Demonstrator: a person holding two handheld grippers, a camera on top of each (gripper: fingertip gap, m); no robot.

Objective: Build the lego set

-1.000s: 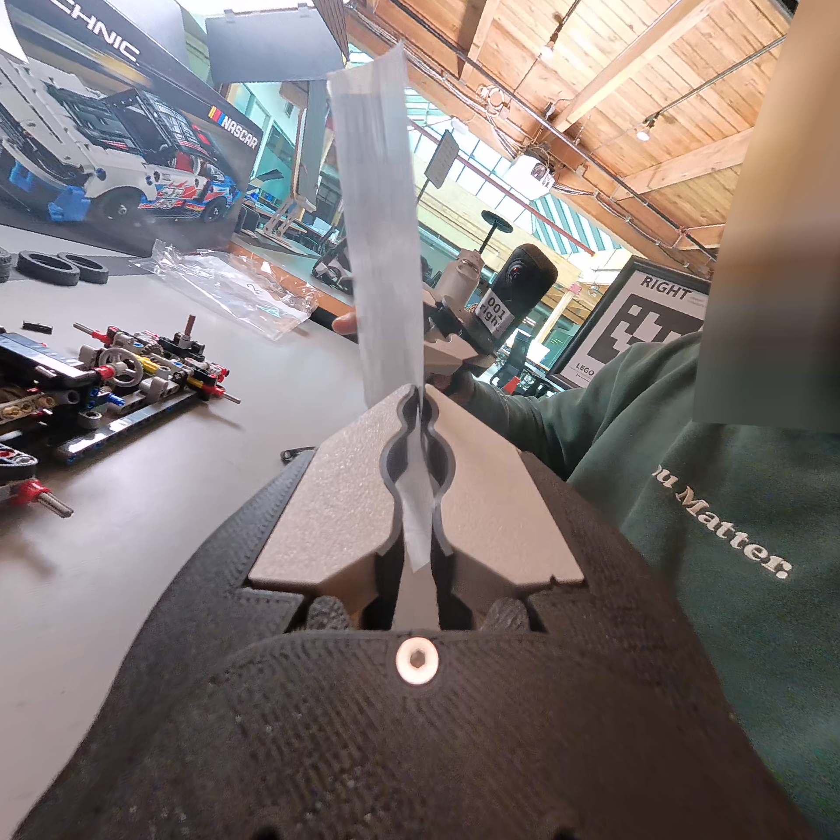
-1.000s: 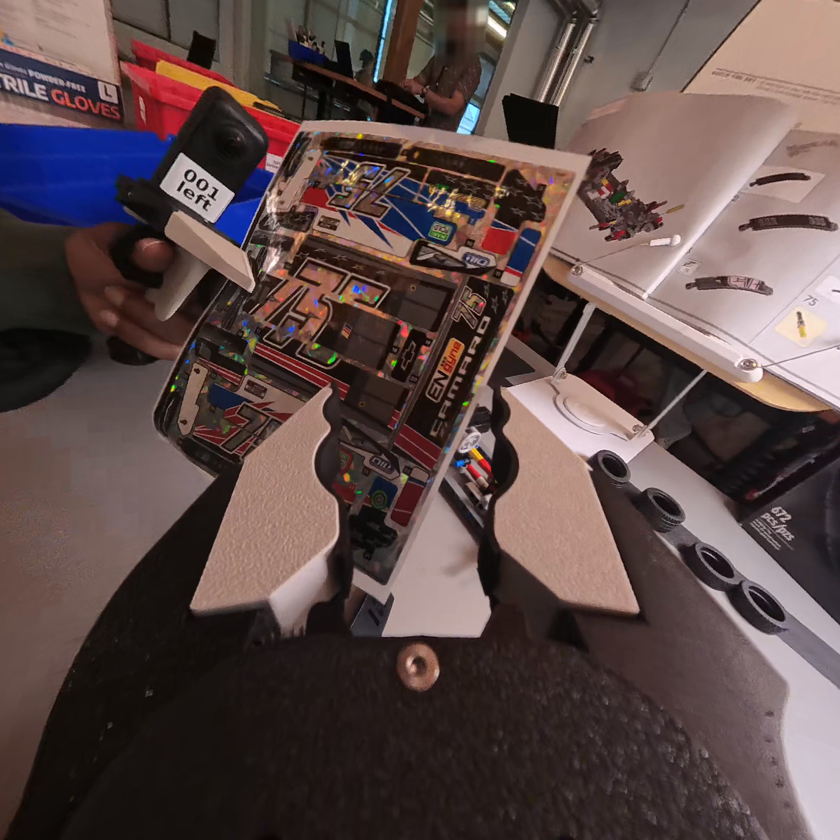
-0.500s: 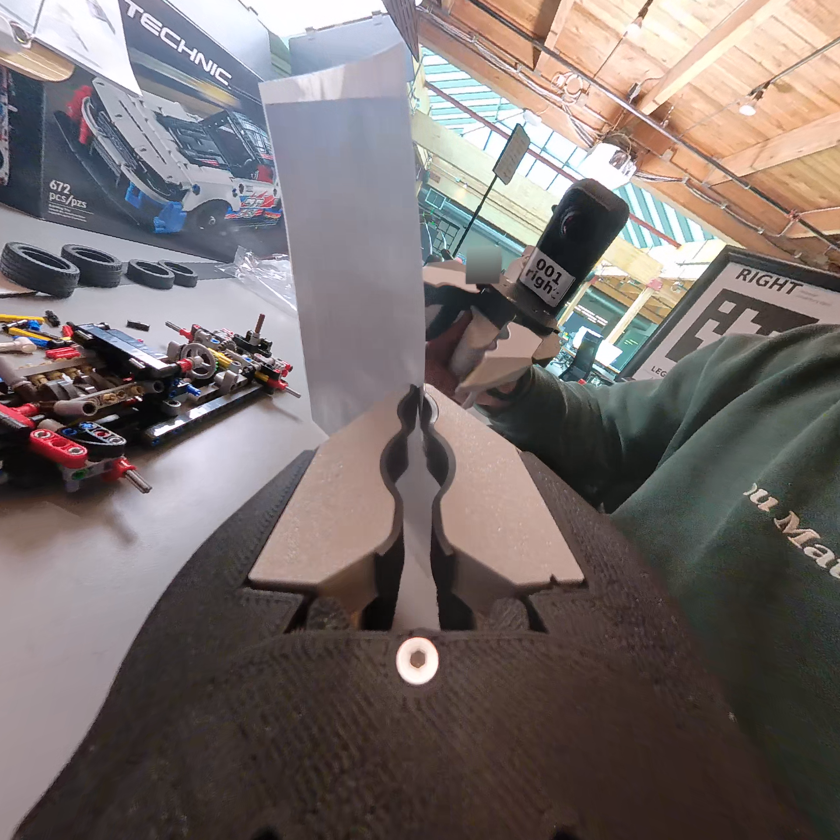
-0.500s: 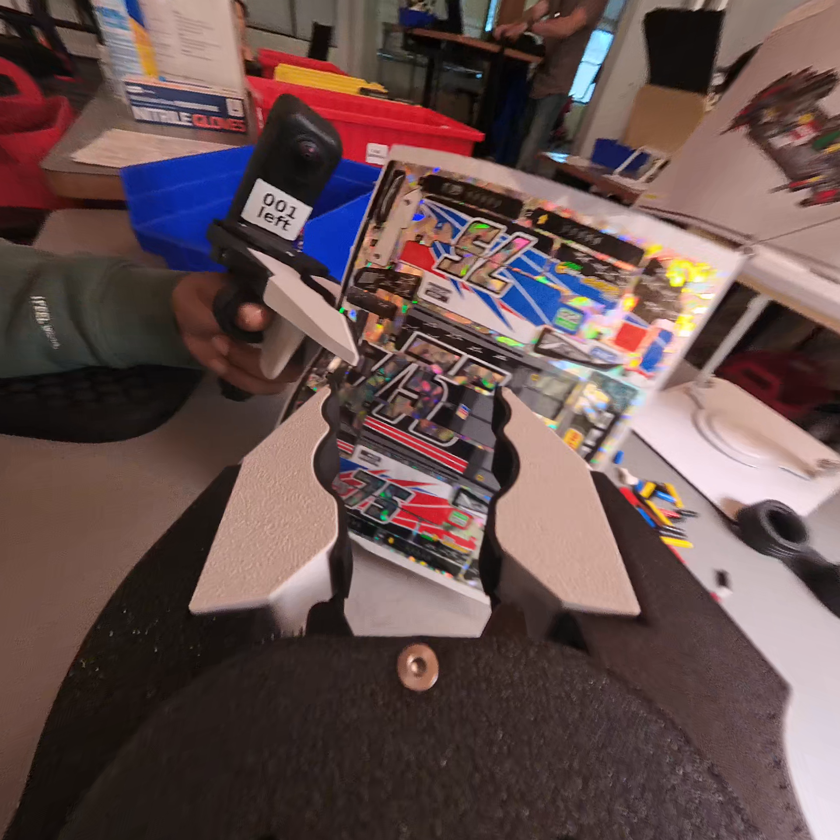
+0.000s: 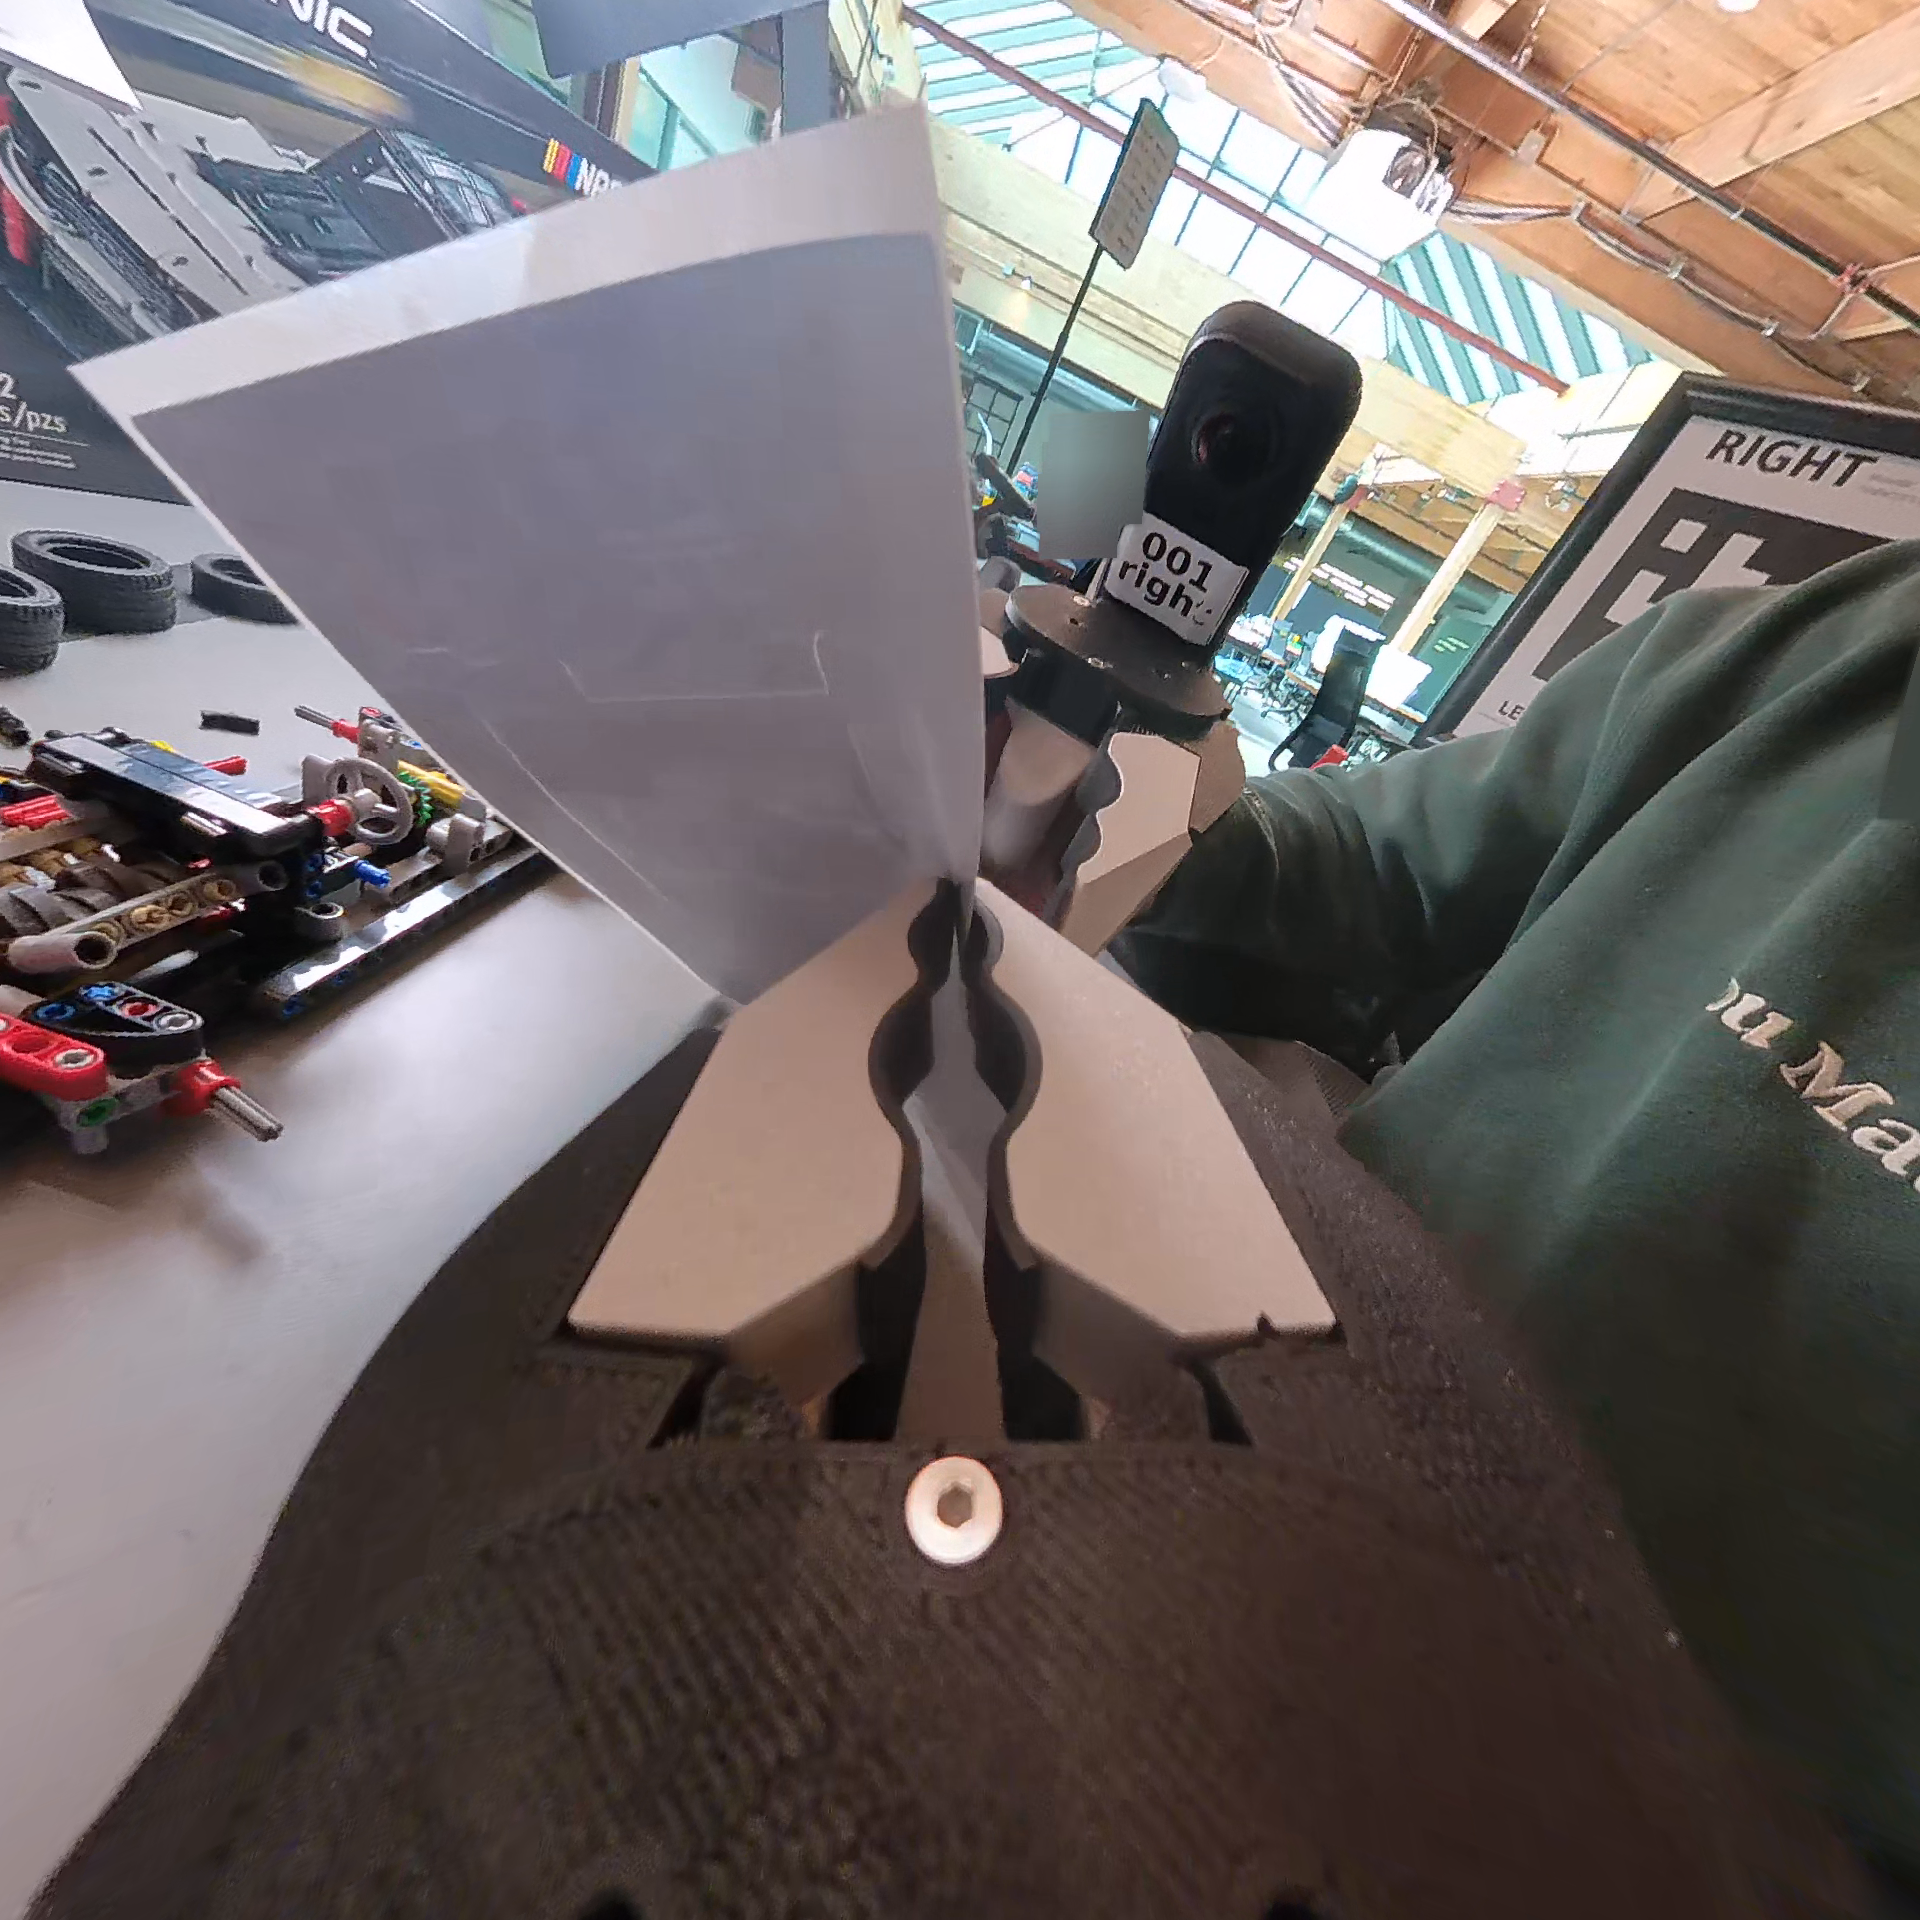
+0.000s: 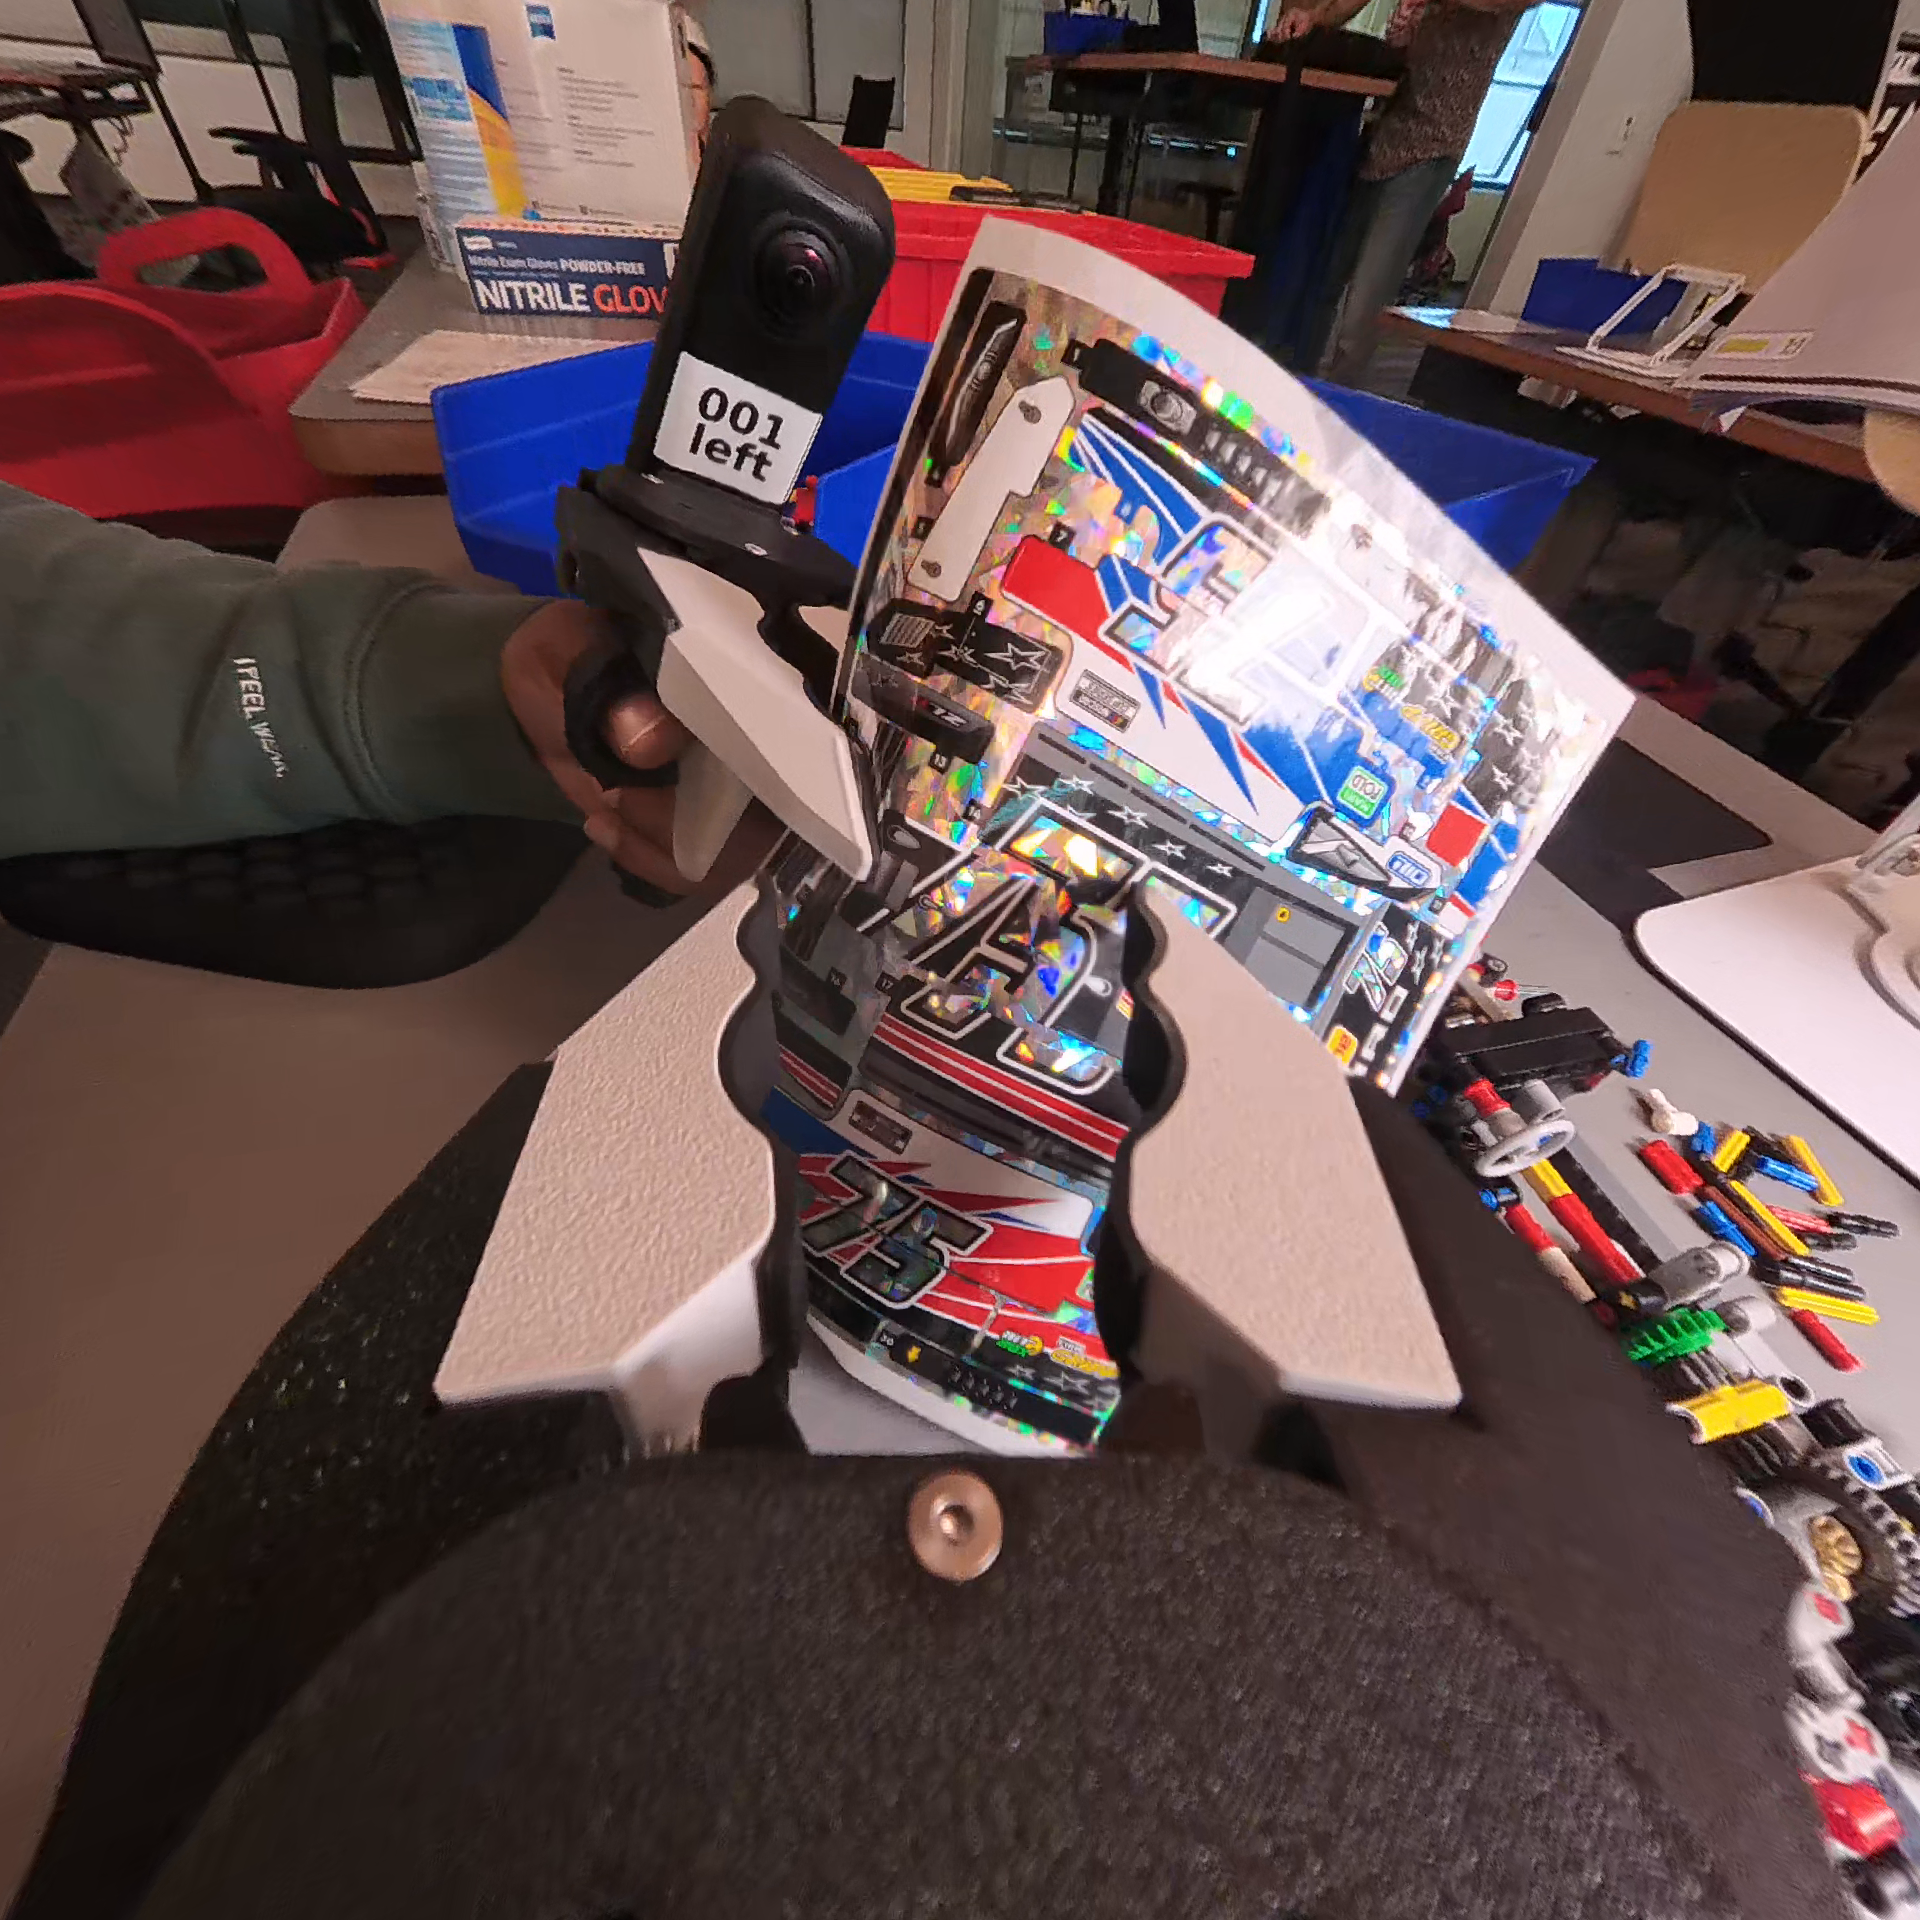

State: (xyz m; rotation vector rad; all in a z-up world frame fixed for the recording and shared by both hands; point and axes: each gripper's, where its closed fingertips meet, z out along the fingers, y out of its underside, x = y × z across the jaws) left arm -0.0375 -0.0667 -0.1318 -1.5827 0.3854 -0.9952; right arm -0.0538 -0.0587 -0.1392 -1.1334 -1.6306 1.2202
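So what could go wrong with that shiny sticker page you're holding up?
1. The left gripper pinches the sticker sheet only at one edge, and the sheet already bows, so it might crease or slip out.
2. The right gripper is open right at the printed face; closing carelessly could scuff or bend a sticker.
3. The half-built car and loose pins lie just below, so a dropped sheet could knock pieces about.

Sticker sheet (image 6: 1195,748): holographic silver glitter, red, blue, black and white graphics; back side plain white (image 5: 623,540). Gripper fingers (image 6: 623,1195) pale grey on black textured body. Sleeve (image 5: 1662,935) dark green. Counter (image 5: 260,1195) grey.
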